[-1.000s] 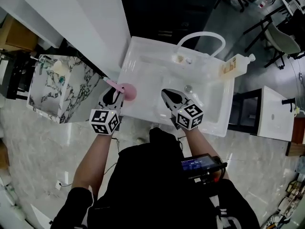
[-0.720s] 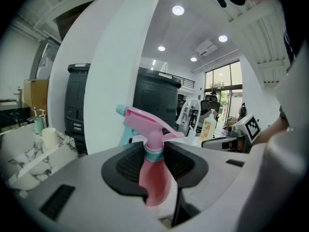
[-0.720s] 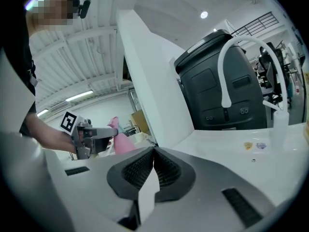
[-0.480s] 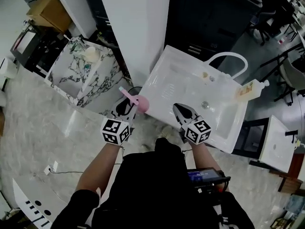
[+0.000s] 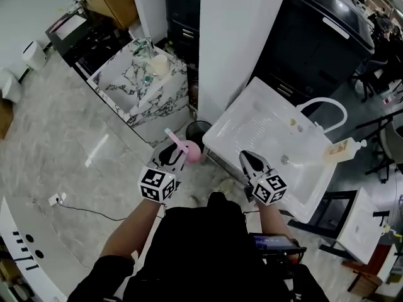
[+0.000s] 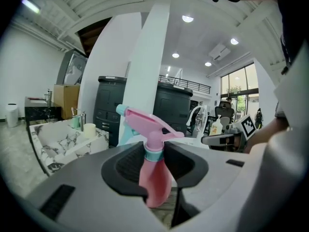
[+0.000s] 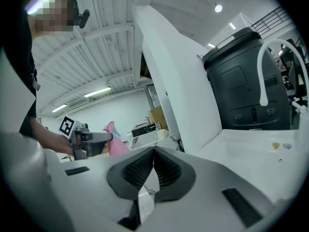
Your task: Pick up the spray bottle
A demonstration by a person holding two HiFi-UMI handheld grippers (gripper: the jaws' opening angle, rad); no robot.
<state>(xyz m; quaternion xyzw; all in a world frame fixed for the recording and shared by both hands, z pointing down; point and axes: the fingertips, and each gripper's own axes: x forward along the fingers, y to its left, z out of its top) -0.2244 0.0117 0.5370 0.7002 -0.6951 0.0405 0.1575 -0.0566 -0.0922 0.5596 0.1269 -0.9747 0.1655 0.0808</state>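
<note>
The pink spray bottle (image 6: 155,178) with its pink trigger head and pale blue nozzle stands upright between the jaws of my left gripper (image 6: 154,161), which is shut on its body just below the teal collar. From the head view, the bottle (image 5: 191,151) hangs in the left gripper (image 5: 171,158) over the floor, left of the white sink (image 5: 234,119). My right gripper (image 5: 249,163) hovers at the sink's near edge. Its jaws (image 7: 153,152) meet at the tips with nothing between them. The right gripper view also catches the bottle (image 7: 115,145) off to the left.
A white pillar (image 5: 236,36) rises behind the sink, with a small black bin (image 5: 198,131) at its foot. A marble-patterned basin (image 5: 129,96) stands at the left. A soap bottle (image 5: 343,148) and a white arched faucet (image 5: 327,106) sit at the sink's far side.
Both grippers have drawn back from over the sink and swung left. The left one still carries the spray bottle, now over the floor beside the sink. The view has turned left too.
</note>
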